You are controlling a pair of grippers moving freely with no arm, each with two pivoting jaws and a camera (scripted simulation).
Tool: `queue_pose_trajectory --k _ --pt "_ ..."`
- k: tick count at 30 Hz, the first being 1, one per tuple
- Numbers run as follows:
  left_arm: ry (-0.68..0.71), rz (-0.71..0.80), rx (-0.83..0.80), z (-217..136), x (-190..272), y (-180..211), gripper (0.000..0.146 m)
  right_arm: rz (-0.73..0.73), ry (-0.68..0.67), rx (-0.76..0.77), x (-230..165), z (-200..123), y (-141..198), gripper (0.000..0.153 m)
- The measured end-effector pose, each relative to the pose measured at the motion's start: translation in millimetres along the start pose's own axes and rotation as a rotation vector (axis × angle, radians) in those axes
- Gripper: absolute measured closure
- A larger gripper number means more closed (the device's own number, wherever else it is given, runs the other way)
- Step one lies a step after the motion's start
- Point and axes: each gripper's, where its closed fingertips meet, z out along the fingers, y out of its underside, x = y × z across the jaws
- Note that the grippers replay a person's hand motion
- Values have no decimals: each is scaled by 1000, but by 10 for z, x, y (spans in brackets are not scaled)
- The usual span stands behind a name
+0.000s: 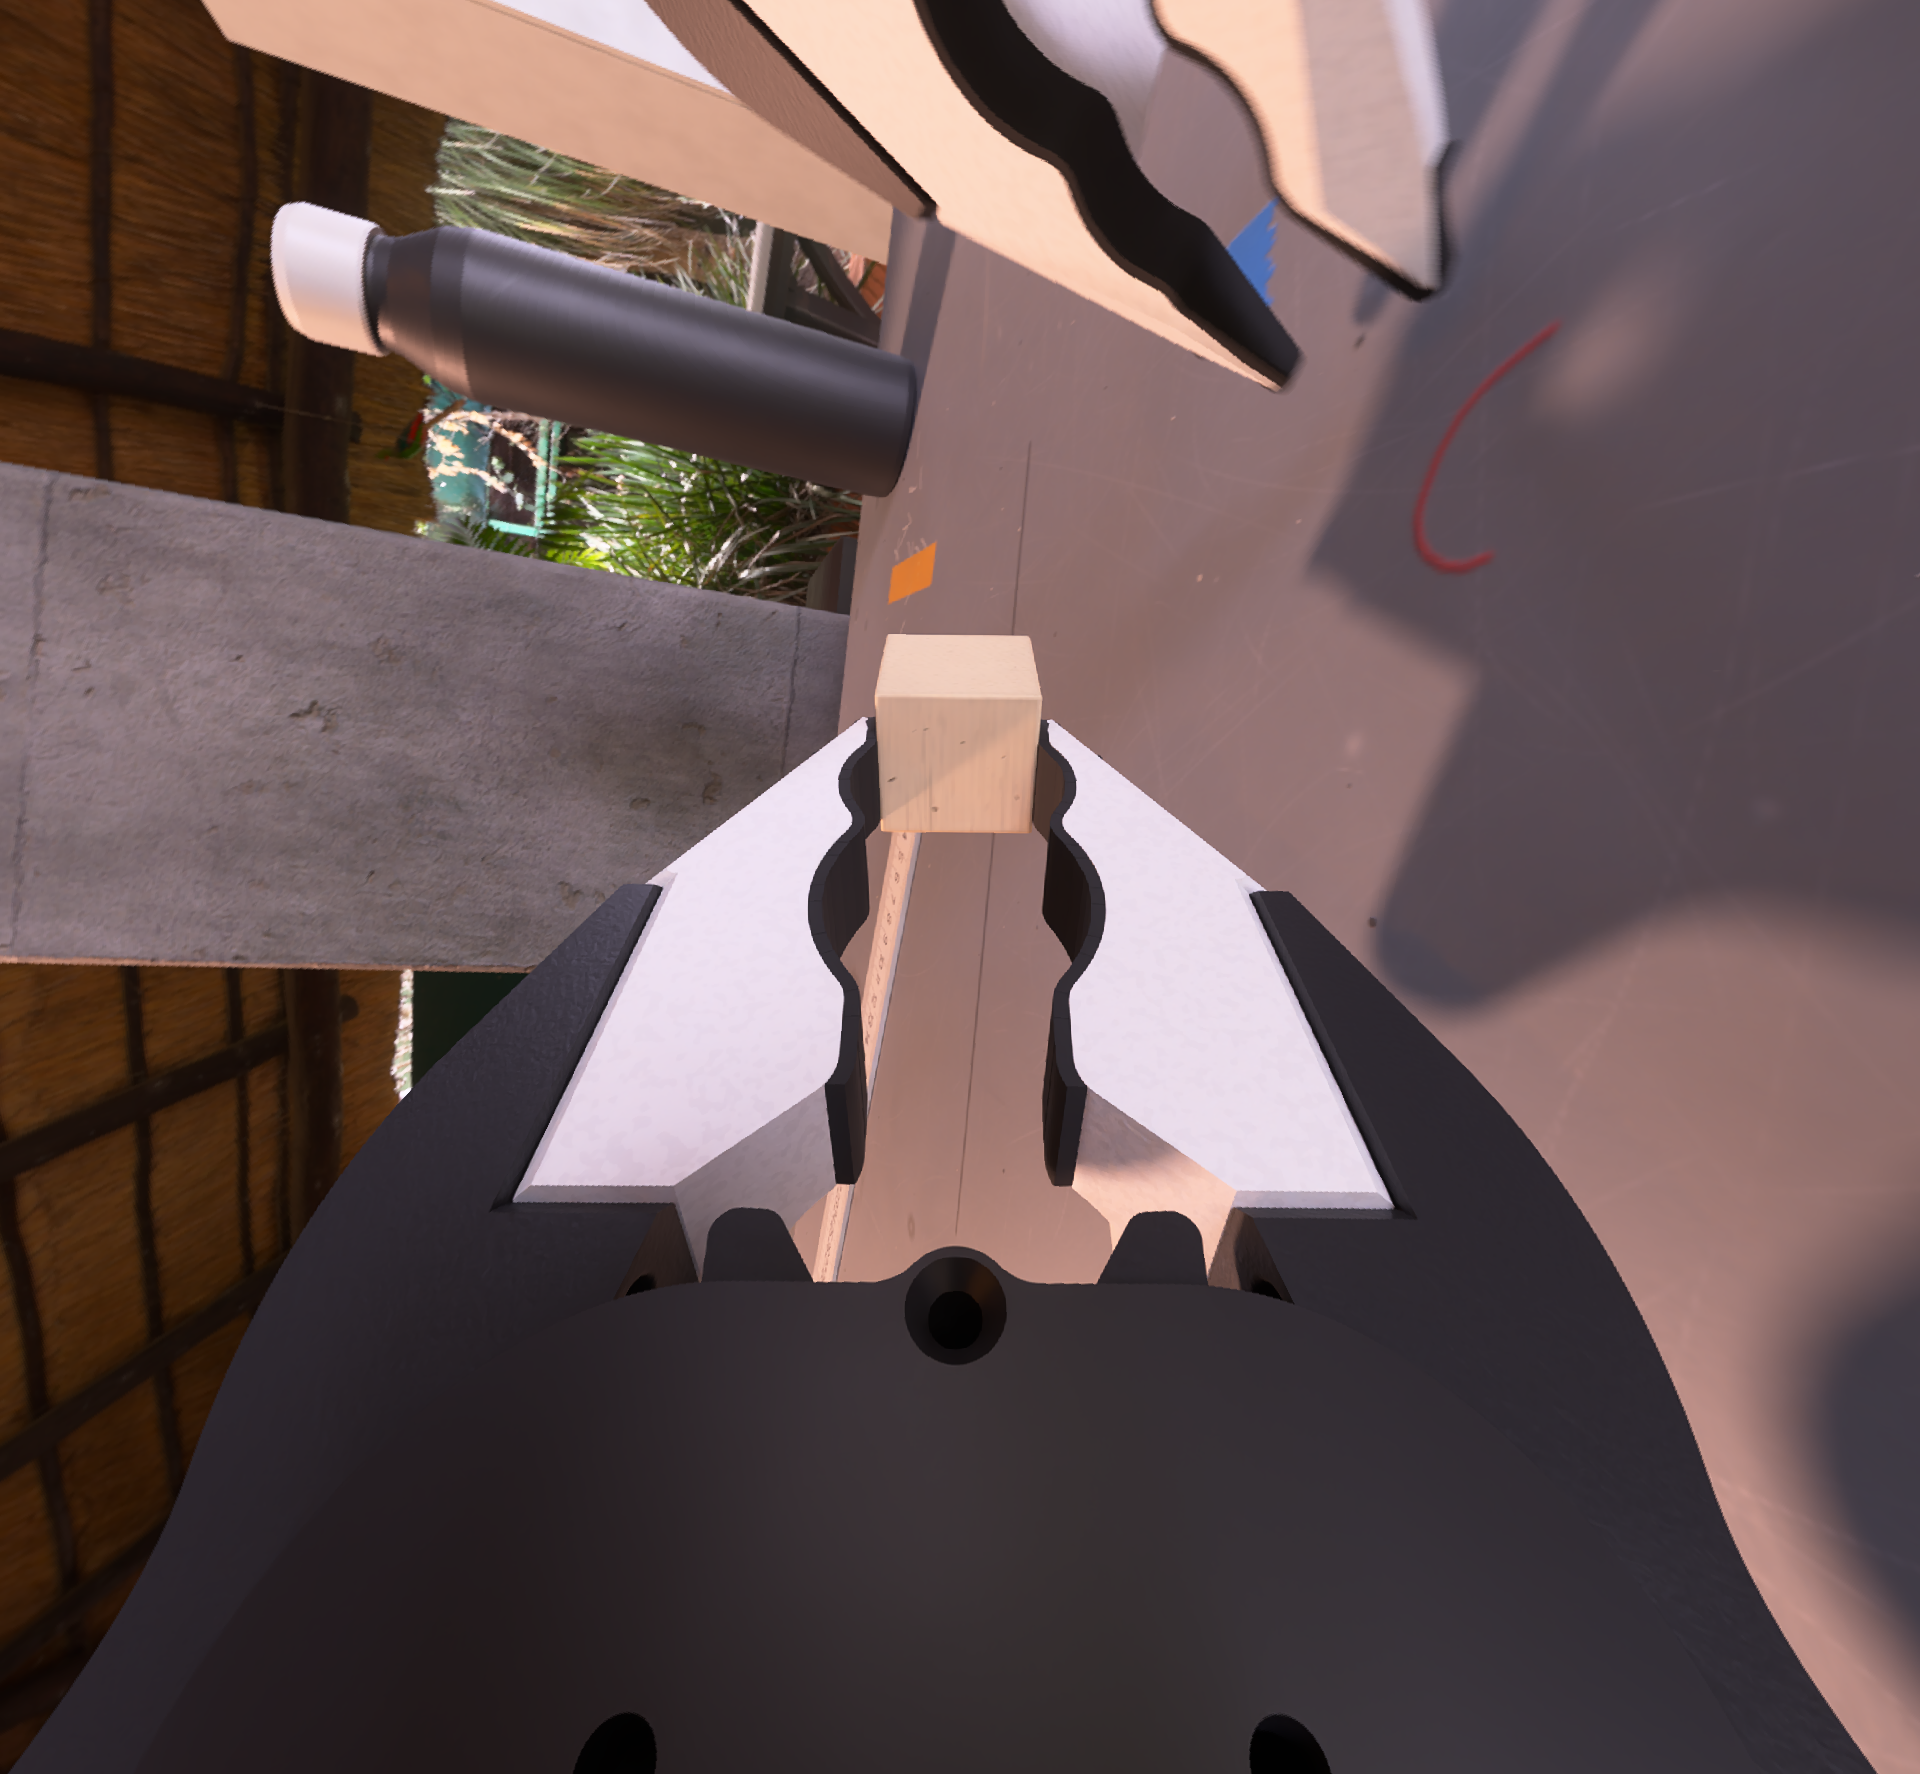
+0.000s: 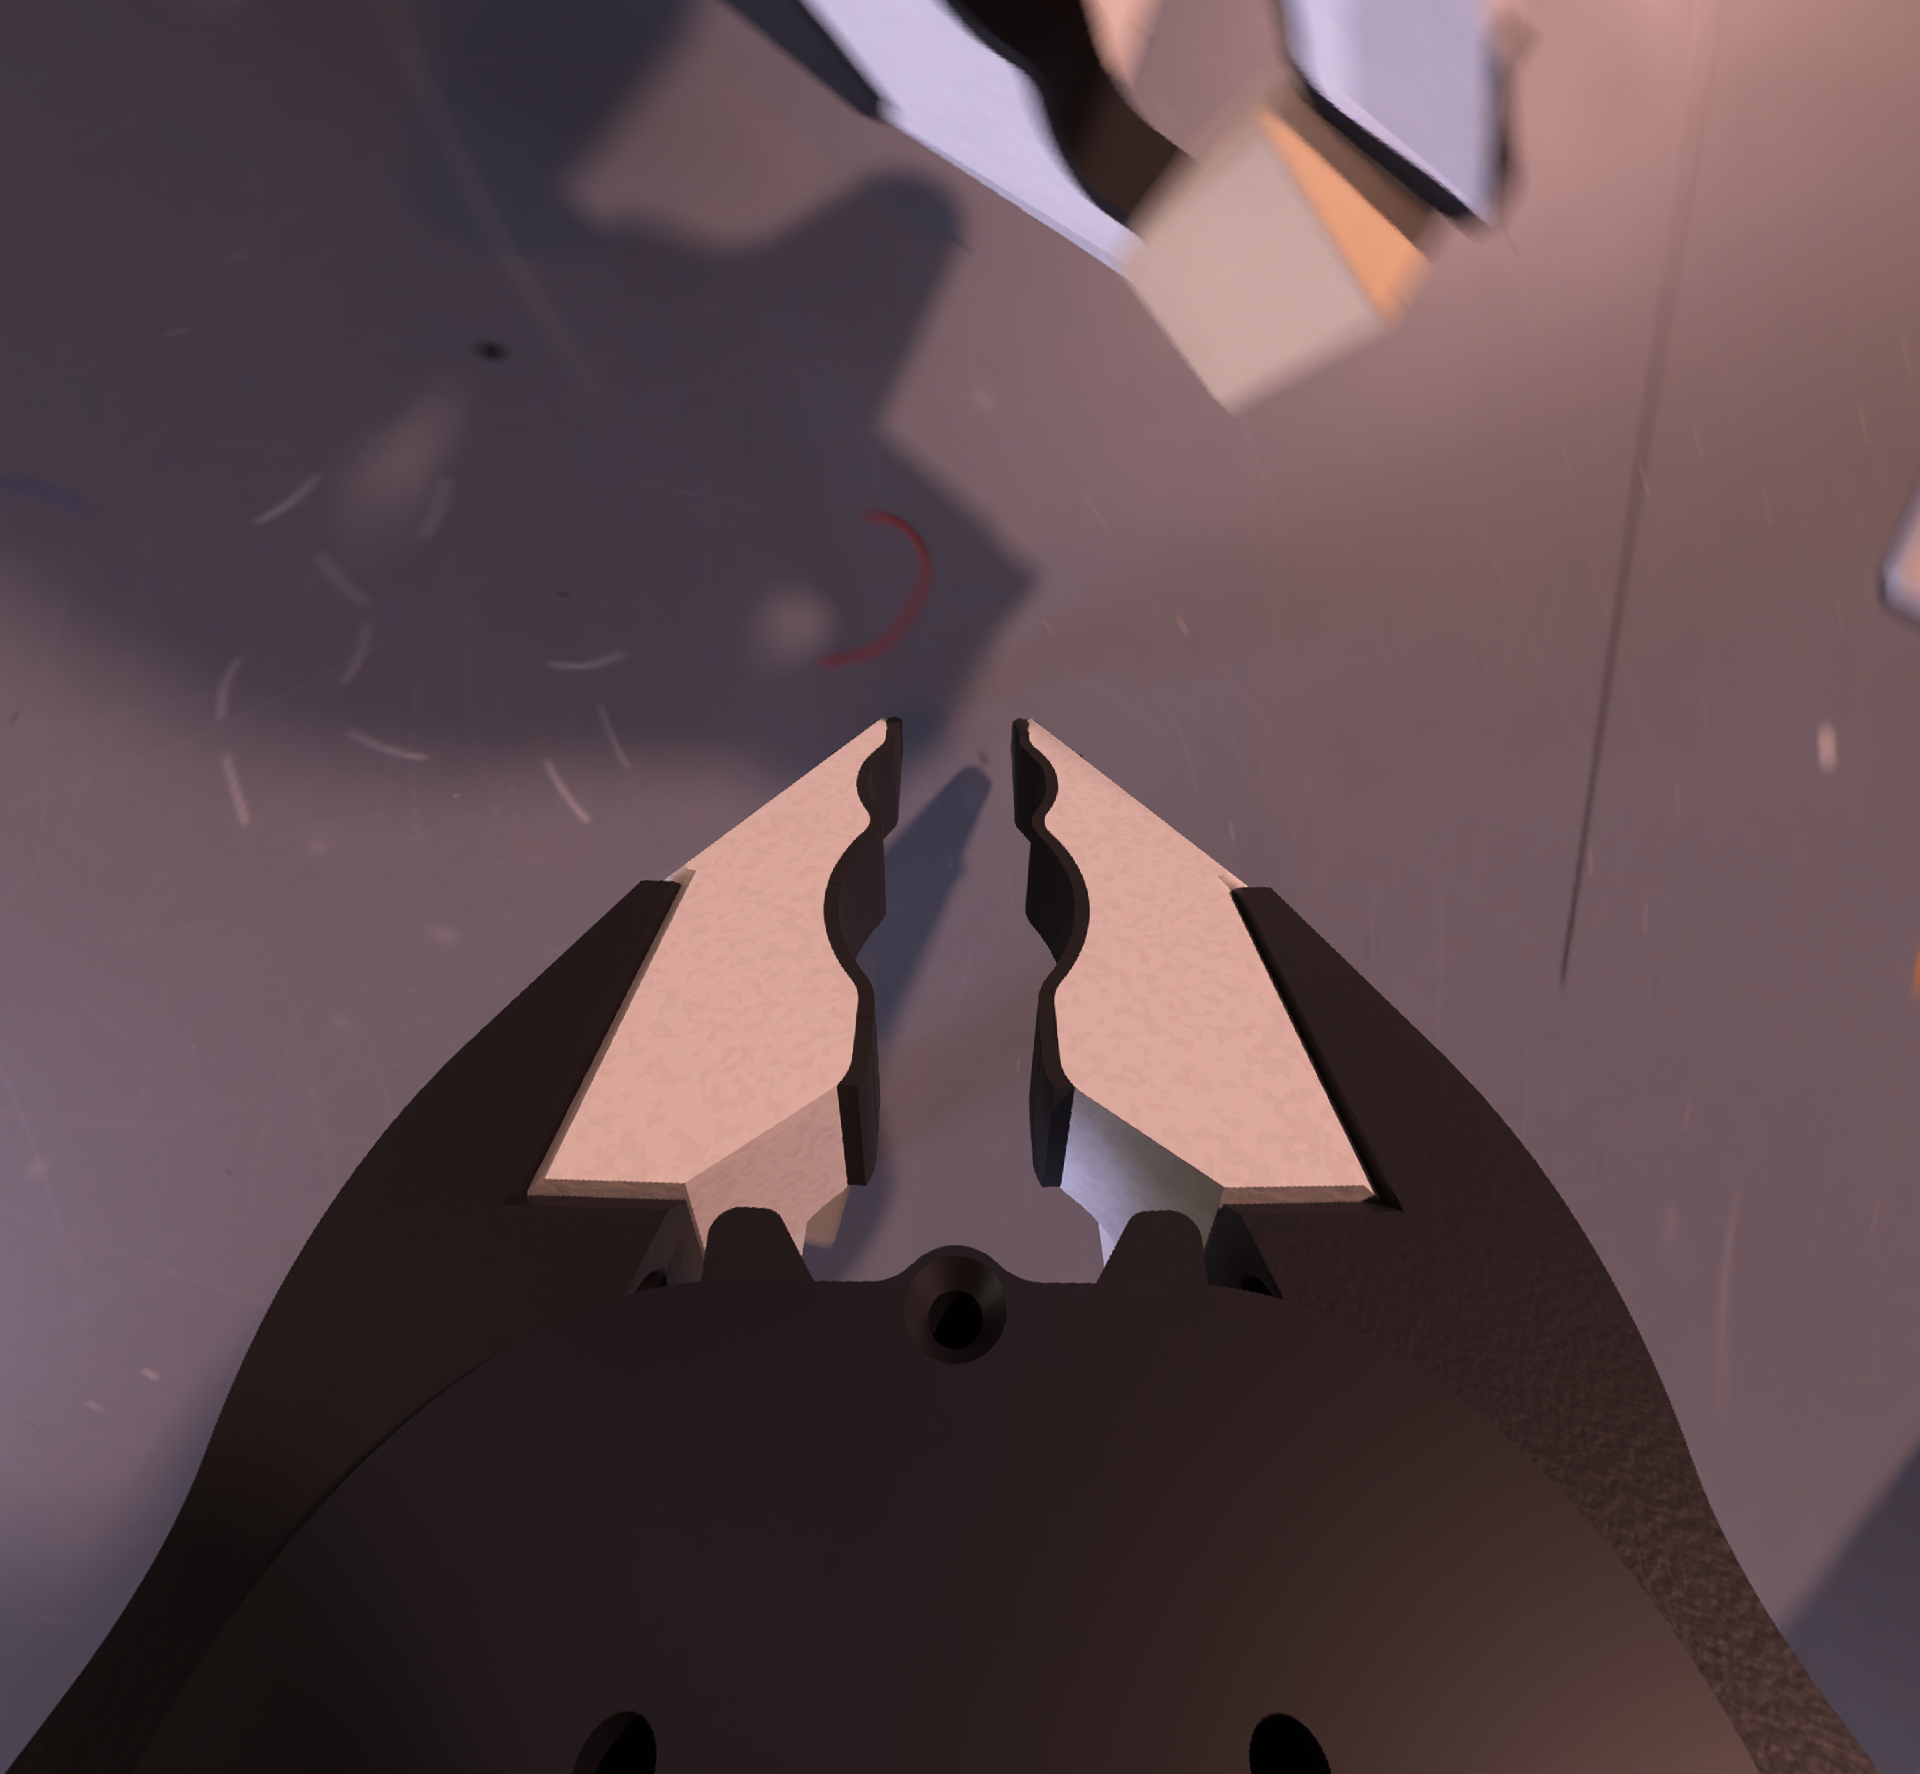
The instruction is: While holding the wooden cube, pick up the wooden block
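Left gripper (image 1: 956,733) is pinching the wooden cube (image 1: 957,756) right at its fingertips, the cube lifted clear of the tabletop (image 1: 1195,644). About half the cube is sticking out past the tips.

Right gripper (image 2: 956,737) is hanging over bare tabletop with its fingers spread a little. Nothing is sitting between them.

Handling, as a judgement:
- The cube is looking light, stiff and dry, with flat smooth faces and sharp edges.
- It is not fragile, but the shallow tip hold is leaving little margin. Any jolt to the left gripper may be enough to twist it out.
- The wooden block is probably behaving alike. The best hold would be across two flat parallel faces, seated deeper against the wavy pads than the cube is.

Hard to make out:
- The wooden block is not showing clearly in either view, so I cannot tell where it is lying.
- A pale sliver (image 2: 1905,571) is being cut off by the right edge of the right wrist view. Too little is showing to say whether it is the block.
- Heavy gripper shadows are covering the tabletop around a red curved mark (image 2: 896,597).
- The far gripper is blurring in both views.
- A dark bottle (image 1: 623,342) with a white cap is standing at the tabletop's edge, well apart from the cube.
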Motion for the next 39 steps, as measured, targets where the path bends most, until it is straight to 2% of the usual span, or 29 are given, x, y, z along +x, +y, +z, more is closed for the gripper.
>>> queue_pose_trajectory --k 4,6,10,14,18,24,25,29,32,36,39 --pt "26 11 18 -2 72 -70 118 322 117 -44 78 -130 282 134" --pt "35 11 32 -6 99 -116 118 388 106 -40 -8 -193 374 134" --pt "47 31 62 -22 143 -222 118 334 45 33 -163 -349 362 133" --pt "52 42 86 -40 172 -301 118 239 32 60 -102 -338 363 123" --pt "47 53 85 -54 177 -317 118 249 -26 16 -118 -205 418 124" --pt "52 56 84 -63 191 -325 118 297 0 36 -129 -247 479 137" --pt "53 56 85 -65 193 -330 118 298 22 49 -107 -261 484 136" --pt "53 59 88 -76 191 -344 118 300 45 68 -72 -346 502 111" --pt "54 64 87 -74 194 -346 118 330 -5 33 -118 -328 579 110" --pt "54 67 83 -71 193 -344 118 371 -42 51 -184 -331 590 119" --pt "53 65 83 -68 188 -344 118 374 -19 76 -173 -353 593 122"
